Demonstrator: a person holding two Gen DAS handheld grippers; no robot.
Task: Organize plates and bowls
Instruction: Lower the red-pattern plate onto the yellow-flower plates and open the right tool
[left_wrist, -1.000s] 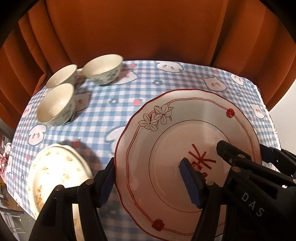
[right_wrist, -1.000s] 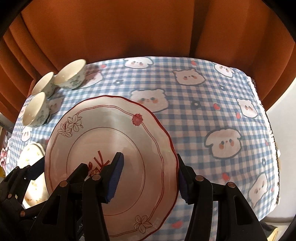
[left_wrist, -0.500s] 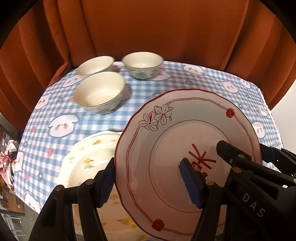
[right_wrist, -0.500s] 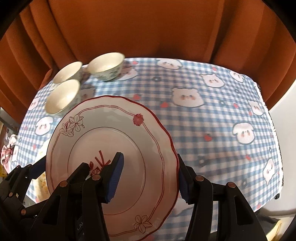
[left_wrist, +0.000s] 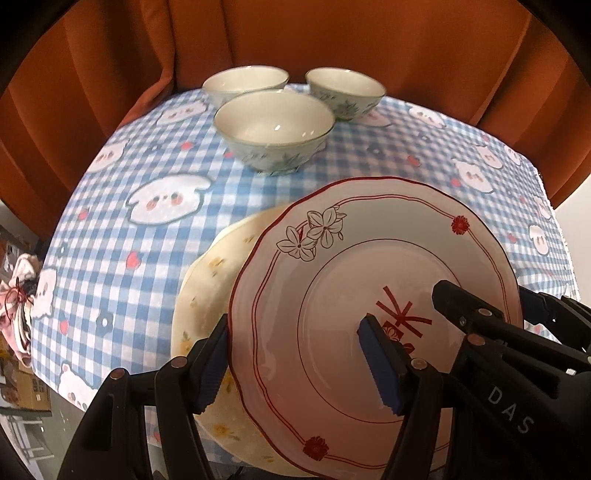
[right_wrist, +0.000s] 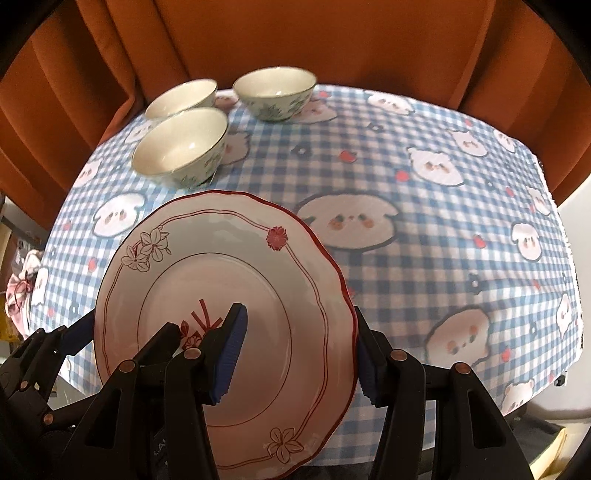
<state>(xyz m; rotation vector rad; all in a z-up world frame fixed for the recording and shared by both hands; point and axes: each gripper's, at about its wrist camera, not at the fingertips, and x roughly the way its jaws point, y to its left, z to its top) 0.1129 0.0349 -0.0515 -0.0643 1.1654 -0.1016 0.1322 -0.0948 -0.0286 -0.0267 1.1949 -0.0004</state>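
Red-rimmed plate (left_wrist: 332, 280) hangs clamped between left gripper (left_wrist: 295, 365) and right gripper (right_wrist: 295, 354), one on each edge, just above the cream floral plate (left_wrist: 207, 295) on the surface — stacking unfinished, three bowls (left_wrist: 273, 129) unnested.

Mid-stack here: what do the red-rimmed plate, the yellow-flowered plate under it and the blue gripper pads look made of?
Red-rimmed scalloped plate: probably glazed ceramic, since it has a glossy sheen and printed red lines. Cream yellow-flowered plate: likely the same, though its surface looks duller here. Blue gripper pads: seemingly ribbed rubber or soft plastic, matte, with ridges showing along the edge. Both grippers, left and right, clamp the red-rimmed plate.
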